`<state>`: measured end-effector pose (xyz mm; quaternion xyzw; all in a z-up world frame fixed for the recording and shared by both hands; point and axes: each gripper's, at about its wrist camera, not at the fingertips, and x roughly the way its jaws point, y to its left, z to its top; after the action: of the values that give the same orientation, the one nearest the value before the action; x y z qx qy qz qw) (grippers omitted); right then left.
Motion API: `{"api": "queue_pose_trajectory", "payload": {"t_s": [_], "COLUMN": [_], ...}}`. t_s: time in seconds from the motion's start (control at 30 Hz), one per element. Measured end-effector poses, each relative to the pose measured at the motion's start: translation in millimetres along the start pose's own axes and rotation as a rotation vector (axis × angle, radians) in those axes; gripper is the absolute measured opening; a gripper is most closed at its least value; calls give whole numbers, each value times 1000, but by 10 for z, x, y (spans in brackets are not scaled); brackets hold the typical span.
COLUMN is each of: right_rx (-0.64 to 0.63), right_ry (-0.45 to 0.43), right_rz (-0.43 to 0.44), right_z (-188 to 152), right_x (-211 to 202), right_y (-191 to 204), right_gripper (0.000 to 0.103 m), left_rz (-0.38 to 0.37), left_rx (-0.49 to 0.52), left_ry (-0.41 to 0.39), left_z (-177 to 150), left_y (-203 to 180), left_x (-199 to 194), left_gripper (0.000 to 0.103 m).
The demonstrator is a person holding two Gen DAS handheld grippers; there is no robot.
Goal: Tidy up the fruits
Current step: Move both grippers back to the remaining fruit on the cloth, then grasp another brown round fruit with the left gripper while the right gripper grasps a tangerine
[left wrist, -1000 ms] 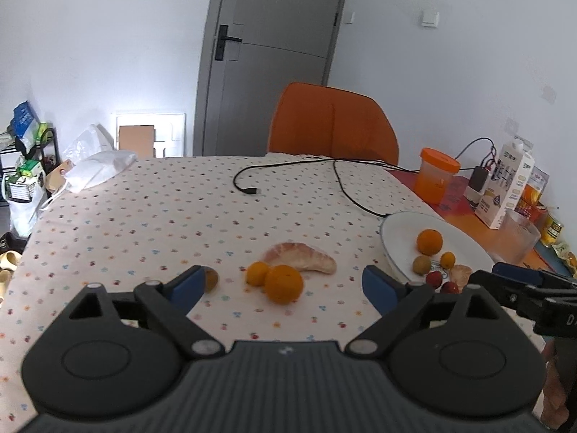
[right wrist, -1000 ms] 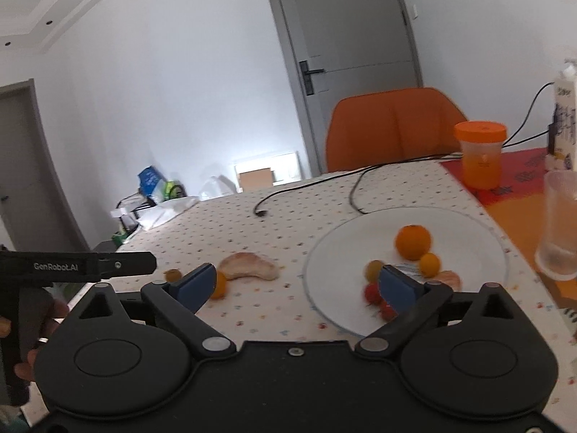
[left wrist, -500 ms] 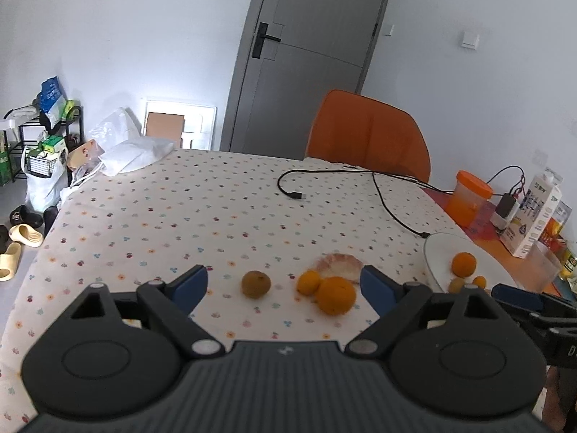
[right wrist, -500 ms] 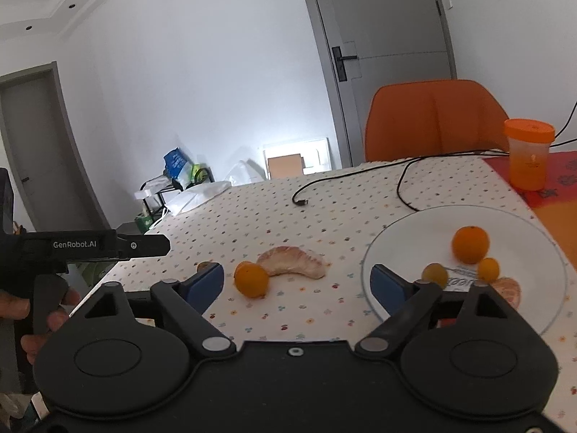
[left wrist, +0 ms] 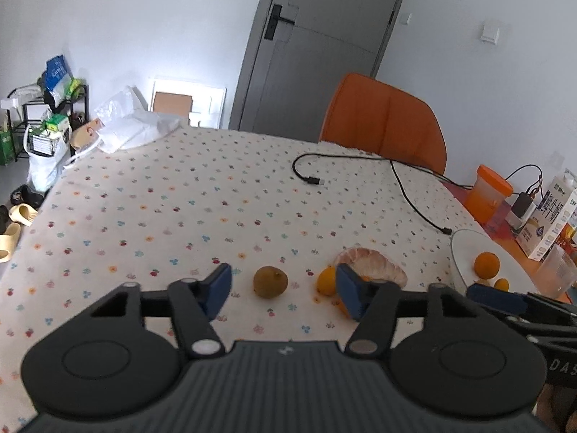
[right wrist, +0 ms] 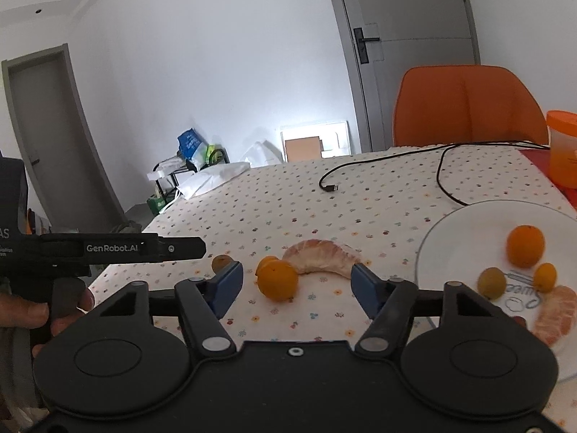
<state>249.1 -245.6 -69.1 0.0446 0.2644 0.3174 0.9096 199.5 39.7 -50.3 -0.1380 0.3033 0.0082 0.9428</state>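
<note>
One pomelo segment point(right wrist: 321, 256), lengthwise left-right.

White walls, grey door point(left wrist: 317, 47), orange chair point(left wrist: 386, 122), cluttered black rack point(left wrist: 47, 108).

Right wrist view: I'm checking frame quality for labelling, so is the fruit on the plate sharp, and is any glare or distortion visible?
Right wrist view: fruit on the round white plate looks soft, slightly blurred; the grey door bows with fisheye distortion. Left wrist view: the small brown round fruit is fairly sharp; bright glare washes the white wall behind the table.
</note>
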Motion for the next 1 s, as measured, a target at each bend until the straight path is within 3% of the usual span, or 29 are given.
{"api": "queue_pose_trajectory", "payload": {"t_s": [0.07, 0.53, 0.63, 0.93, 1.0], "right_rx": [3, 29, 31, 12, 25], "right_ry": [15, 111, 128, 152, 157], "right_rz": [6, 53, 56, 78, 95], "right_z": [-3, 34, 44, 10, -6], "right_x": [75, 531, 600, 753, 792], "right_y": [-4, -80, -81, 4, -10], "right_gripper": [60, 46, 46, 46, 34], "left_rz": [8, 29, 31, 15, 14], "left_rx": [-4, -19, -19, -29, -32], "left_ry": [21, 103, 115, 100, 94], "left_z": [5, 48, 40, 38, 43], "left_y": [14, 60, 59, 86, 81], "left_x": [76, 496, 561, 509, 461], "left_gripper": [48, 35, 27, 26, 26]}}
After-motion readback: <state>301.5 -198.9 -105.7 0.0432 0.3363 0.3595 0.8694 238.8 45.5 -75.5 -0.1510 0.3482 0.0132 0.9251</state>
